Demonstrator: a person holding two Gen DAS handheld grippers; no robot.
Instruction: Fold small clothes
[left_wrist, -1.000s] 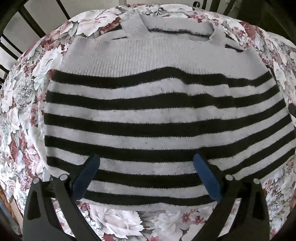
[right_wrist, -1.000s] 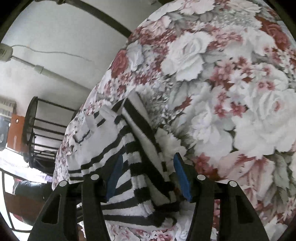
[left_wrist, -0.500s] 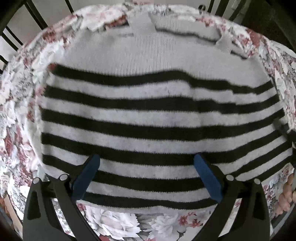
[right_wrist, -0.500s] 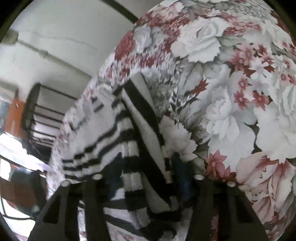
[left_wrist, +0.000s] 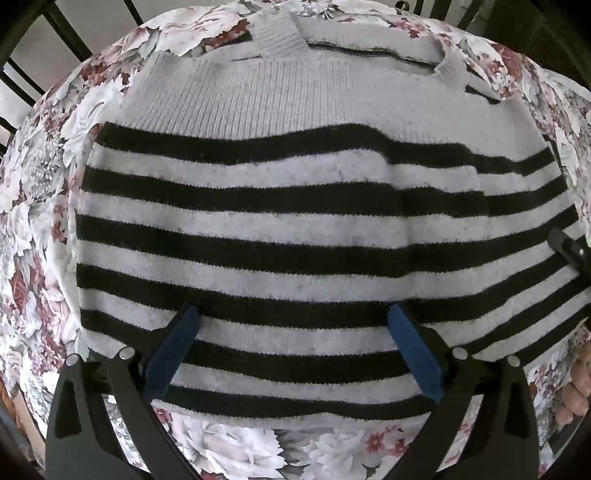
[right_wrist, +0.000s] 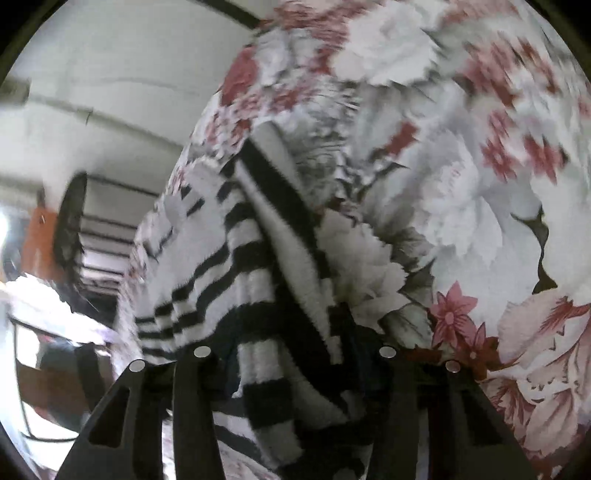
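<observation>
A small knit sweater (left_wrist: 295, 206) with black and white stripes and a plain grey top lies flat on a floral cloth (left_wrist: 37, 206). My left gripper (left_wrist: 291, 325) is open and hovers over the sweater's lower hem, its blue pads (left_wrist: 173, 350) spread wide. My right gripper (right_wrist: 291, 347) has its jaws drawn in on the sweater's right edge (right_wrist: 273, 295), a bunched striped fold between the fingers. The right gripper's tip (left_wrist: 570, 251) shows at the right edge of the left wrist view.
Black metal chair bars (left_wrist: 22, 70) stand behind the cloth at the upper left. A round black metal rack (right_wrist: 70, 229) and a white wall (right_wrist: 110, 74) show beyond the table edge. A hand (left_wrist: 580, 387) is at the right edge.
My right gripper has closed in on the sweater's right edge and lifted it; that side of the sweater now wrinkles. My left gripper has stayed open over the hem.
</observation>
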